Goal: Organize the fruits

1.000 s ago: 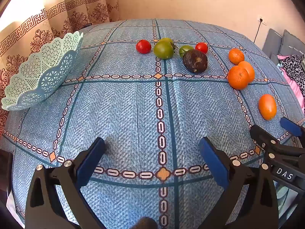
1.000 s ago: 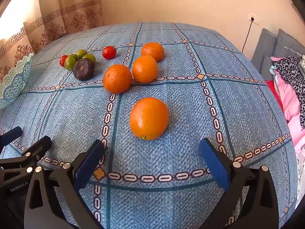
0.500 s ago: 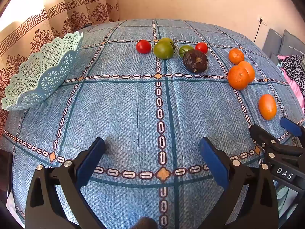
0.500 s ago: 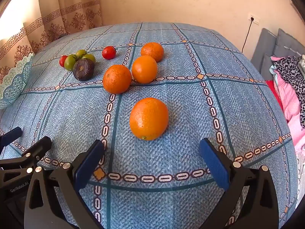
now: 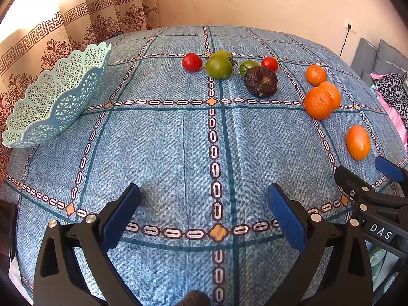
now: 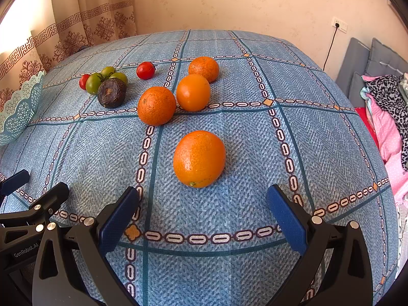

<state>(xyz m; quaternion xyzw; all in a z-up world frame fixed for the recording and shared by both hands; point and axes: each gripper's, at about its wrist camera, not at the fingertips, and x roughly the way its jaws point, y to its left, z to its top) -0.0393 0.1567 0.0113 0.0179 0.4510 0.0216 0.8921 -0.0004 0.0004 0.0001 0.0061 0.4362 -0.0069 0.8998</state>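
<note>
Fruit lies on a blue patterned tablecloth (image 5: 165, 140). In the left wrist view a pale blue lattice basket (image 5: 56, 97) sits at the far left, empty as far as I see. Red tomatoes (image 5: 191, 62), green tomatoes (image 5: 218, 66) and a dark wrinkled fruit (image 5: 260, 81) cluster at the back. Several oranges lie to the right; the nearest orange (image 6: 199, 158) rests just ahead of my right gripper (image 6: 202, 204), which is open. My left gripper (image 5: 204, 204) is open over bare cloth with nothing between its fingers.
Patterned curtains (image 5: 76, 25) hang behind the basket. A beige wall with a socket and cable (image 6: 339, 24) stands at the back. Grey cushions and pink and leopard fabric (image 6: 382, 102) lie beyond the table's right edge. Each gripper shows at the edge of the other's view.
</note>
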